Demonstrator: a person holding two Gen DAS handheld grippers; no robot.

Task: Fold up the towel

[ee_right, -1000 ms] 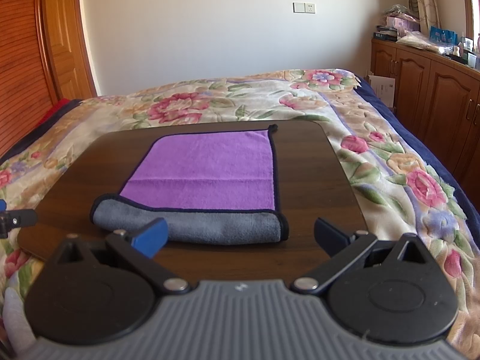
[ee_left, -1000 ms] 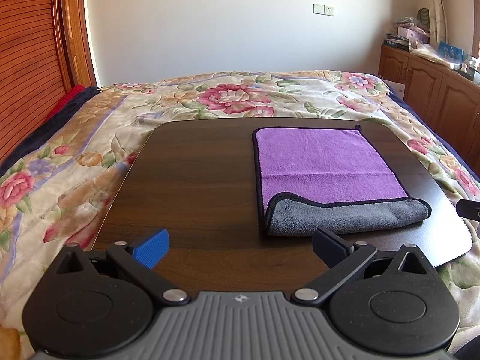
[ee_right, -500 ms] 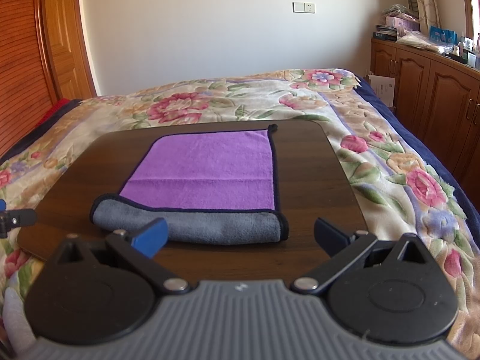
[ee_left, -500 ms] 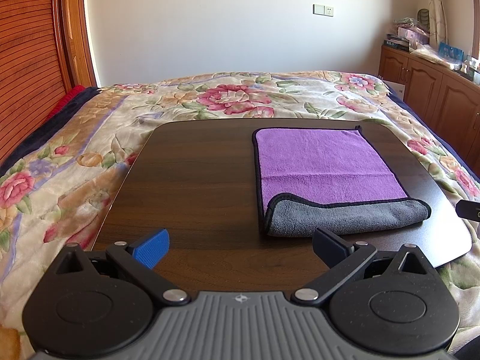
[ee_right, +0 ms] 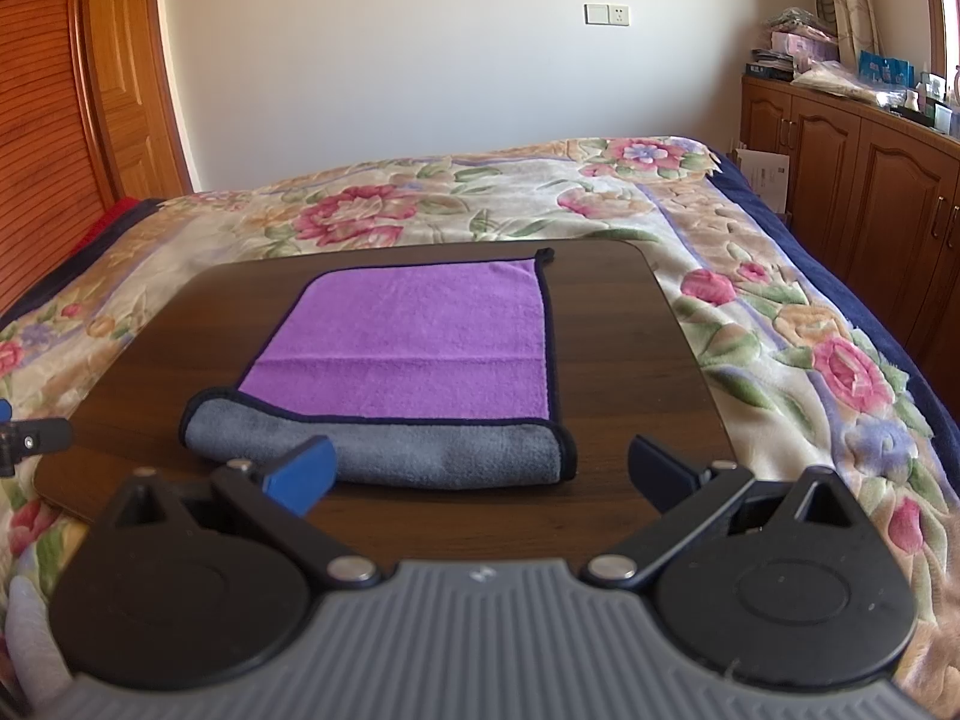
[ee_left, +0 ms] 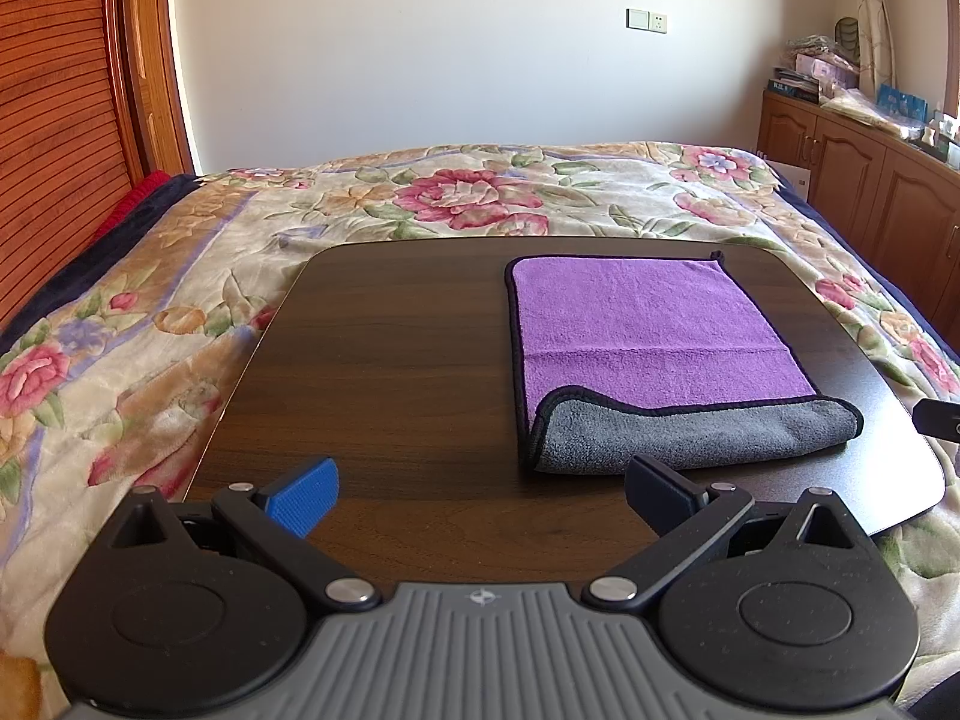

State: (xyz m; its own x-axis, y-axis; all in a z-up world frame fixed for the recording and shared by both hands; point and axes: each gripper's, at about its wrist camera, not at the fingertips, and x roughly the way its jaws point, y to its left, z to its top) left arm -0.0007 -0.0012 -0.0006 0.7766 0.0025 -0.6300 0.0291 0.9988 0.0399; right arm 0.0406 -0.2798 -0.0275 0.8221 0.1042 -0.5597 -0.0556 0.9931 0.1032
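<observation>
- the towel (ee_left: 654,330) lies on a dark wooden tabletop (ee_left: 384,360), purple face up, with a dark piped edge all round.
- its near edge is turned back on itself, so a band of the grey underside (ee_left: 690,435) shows along the side closest to the cameras; a faint crease runs across the purple part.
- in the left wrist view the towel sits on the right half of the tabletop; in the right wrist view (ee_right: 414,342) it sits left of centre, with its small hanging loop (ee_right: 545,253) at the far right corner.
- the left gripper (ee_left: 480,495) hovers at the near edge of the tabletop, fingers spread wide and holding nothing; its right finger (ee_left: 660,489) is just in front of the towel's grey fold, whether touching i cannot tell.
- the right gripper (ee_right: 480,468) is likewise spread wide and empty, its blue-padded finger (ee_right: 303,474) overlapping the grey fold in view, contact not clear.
- part of the left gripper shows at the left edge of the right wrist view, beside the tabletop.
- the tabletop rests on a bed covered by a floral blanket (ee_left: 180,312).
- wooden cabinets (ee_right: 840,180) with clutter on top stand along the right wall.
- a wooden door (ee_right: 120,78) stands at the left.
</observation>
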